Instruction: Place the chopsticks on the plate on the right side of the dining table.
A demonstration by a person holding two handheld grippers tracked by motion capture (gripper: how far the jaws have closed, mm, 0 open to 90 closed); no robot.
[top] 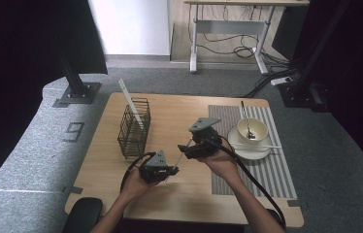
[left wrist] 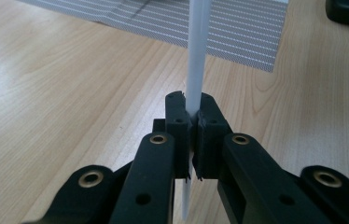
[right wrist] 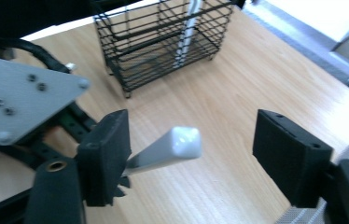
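A white chopstick (left wrist: pixel 195 70) is clamped upright between the pads of my left gripper (left wrist: pixel 195 119), which is shut on it. In the high view the left gripper (top: pixel 172 170) sits low over the table's front middle, and the chopstick (top: pixel 182 155) slants from it toward my right gripper (top: pixel 184 149). In the right gripper view the chopstick's square tip (right wrist: pixel 175 143) pokes between the jaws of the right gripper (right wrist: pixel 191 144), close to the left pad and well short of the right one. The right gripper is open.
A black wire basket (top: pixel 133 128) stands at the left with another white chopstick (top: pixel 132 109) leaning in it. On the striped placemat (top: pixel 267 170) at the right sit a plate (top: pixel 250 153), a cream bowl (top: pixel 255 131) and a spoon (top: pixel 244 114).
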